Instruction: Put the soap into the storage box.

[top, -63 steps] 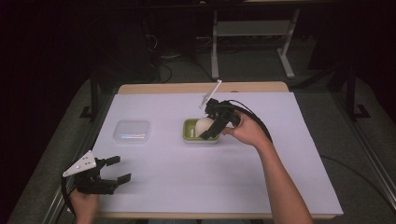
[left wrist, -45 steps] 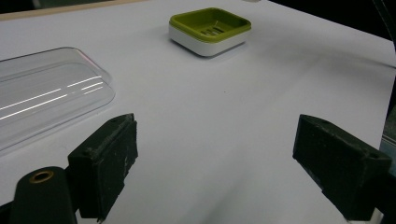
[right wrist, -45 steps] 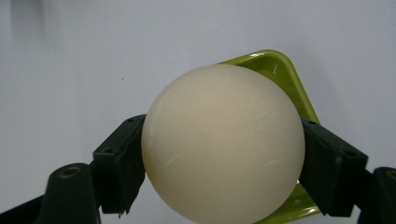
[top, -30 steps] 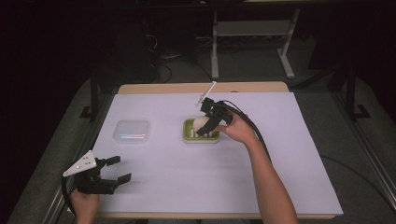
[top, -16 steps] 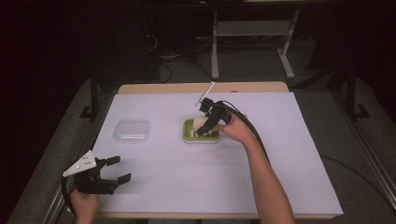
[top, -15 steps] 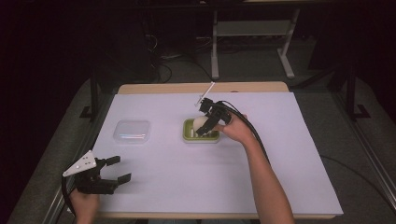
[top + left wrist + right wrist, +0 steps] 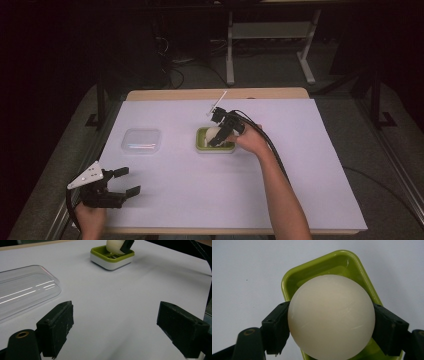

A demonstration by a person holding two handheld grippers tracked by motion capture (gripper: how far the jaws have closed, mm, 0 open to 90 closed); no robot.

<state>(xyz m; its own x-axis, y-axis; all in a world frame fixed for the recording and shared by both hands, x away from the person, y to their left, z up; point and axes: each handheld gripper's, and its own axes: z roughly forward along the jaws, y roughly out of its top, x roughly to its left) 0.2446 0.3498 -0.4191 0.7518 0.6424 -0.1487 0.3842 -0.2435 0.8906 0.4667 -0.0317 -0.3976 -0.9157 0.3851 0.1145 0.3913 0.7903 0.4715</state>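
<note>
A cream-white rounded soap (image 7: 330, 317) is clamped between the two black jaws of my right gripper (image 7: 218, 135), directly over a lime-green soap dish (image 7: 202, 145) with a white base (image 7: 110, 263) near the middle of the table. Whether the soap touches the dish is hidden. The dish's green rim (image 7: 317, 261) curves behind the soap. My left gripper (image 7: 120, 184) rests at the table's front left corner, open, with bare white table between its fingers (image 7: 56, 327). A clear plastic lid (image 7: 142, 140) lies left of the dish, and the left gripper view catches it (image 7: 25, 290).
White paper (image 7: 300, 165) covers the table, with a wooden edge (image 7: 215, 94) at the back. A white stick (image 7: 217, 102) juts from the right gripper. Its black cable (image 7: 270, 145) trails along the person's forearm. A dark floor and a metal stand (image 7: 270, 35) lie beyond.
The right gripper with the soap has shifted slightly left and down over the green dish. The left gripper has stayed still.
</note>
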